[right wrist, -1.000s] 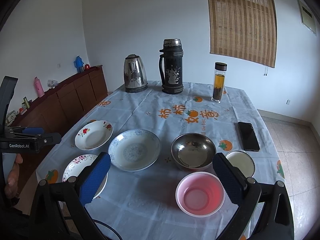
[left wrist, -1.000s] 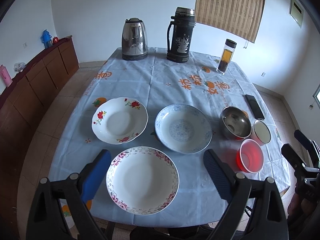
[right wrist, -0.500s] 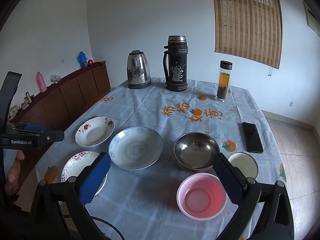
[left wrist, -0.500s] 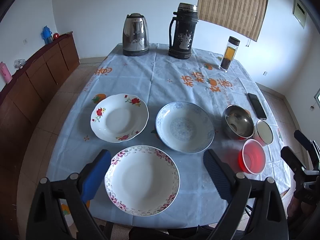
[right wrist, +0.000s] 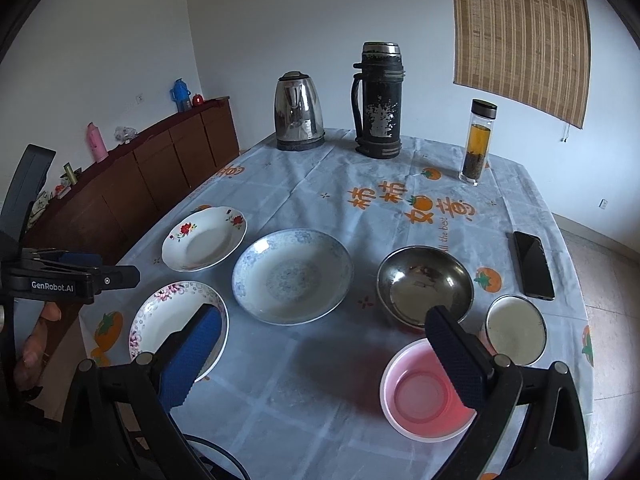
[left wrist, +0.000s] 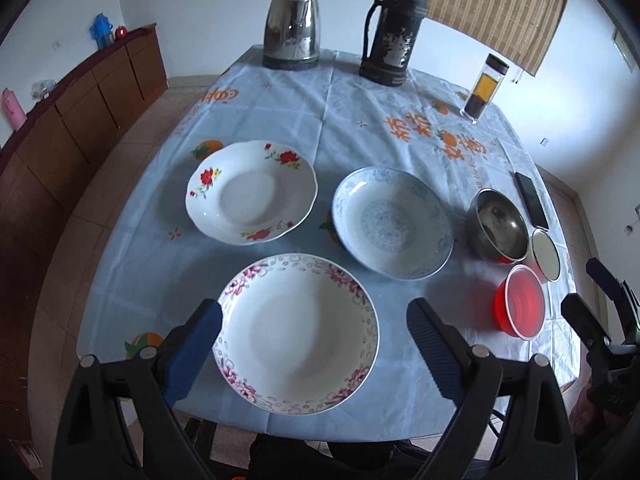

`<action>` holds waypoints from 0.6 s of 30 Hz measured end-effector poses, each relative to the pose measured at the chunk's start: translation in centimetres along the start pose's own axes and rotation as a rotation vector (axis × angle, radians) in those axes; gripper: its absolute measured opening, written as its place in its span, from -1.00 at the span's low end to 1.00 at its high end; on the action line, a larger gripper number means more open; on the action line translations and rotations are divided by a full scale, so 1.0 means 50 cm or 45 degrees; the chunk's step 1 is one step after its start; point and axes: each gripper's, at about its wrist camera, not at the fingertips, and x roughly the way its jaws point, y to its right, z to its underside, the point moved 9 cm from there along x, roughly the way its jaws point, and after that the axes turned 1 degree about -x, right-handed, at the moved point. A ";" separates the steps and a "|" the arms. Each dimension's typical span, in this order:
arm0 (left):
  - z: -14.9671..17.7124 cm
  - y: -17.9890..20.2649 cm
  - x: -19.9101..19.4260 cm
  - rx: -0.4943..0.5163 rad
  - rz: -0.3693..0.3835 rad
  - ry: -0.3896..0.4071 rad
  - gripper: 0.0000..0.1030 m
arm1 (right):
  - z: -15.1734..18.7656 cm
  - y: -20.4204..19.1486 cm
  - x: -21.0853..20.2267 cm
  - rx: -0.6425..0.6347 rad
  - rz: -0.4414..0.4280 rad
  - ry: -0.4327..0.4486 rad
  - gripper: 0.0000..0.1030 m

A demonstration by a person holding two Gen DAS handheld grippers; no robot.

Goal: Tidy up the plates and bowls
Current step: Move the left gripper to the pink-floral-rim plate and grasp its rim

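Pink-flowered plate (left wrist: 298, 334) lies on the tabletop (left wrist: 320, 120) between the spread, empty fingers of the left tool (left wrist: 314, 344).

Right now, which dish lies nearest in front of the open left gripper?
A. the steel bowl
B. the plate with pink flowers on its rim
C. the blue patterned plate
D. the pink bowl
B: in the left wrist view, the left gripper has its fingers spread on either side of the pink-flower plate, without touching it.

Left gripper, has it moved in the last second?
Yes. The left gripper has moved forward and down over the table: the pink-rimmed plate between its fingers and the kettle look closer.
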 end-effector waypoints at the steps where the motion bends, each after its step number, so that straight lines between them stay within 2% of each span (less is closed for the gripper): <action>1: 0.002 -0.003 0.003 -0.008 0.004 -0.007 0.85 | 0.001 -0.005 0.006 -0.010 -0.005 -0.007 0.98; 6: 0.010 -0.054 0.027 -0.087 -0.027 -0.037 0.84 | 0.003 -0.036 0.044 -0.057 -0.036 -0.050 0.96; 10: 0.020 -0.121 0.053 -0.175 -0.095 -0.058 0.80 | 0.003 -0.076 0.083 -0.126 -0.081 -0.093 0.78; 18: 0.080 -0.182 0.116 -0.284 -0.092 -0.189 0.53 | 0.025 -0.162 0.168 -0.241 -0.180 -0.204 0.47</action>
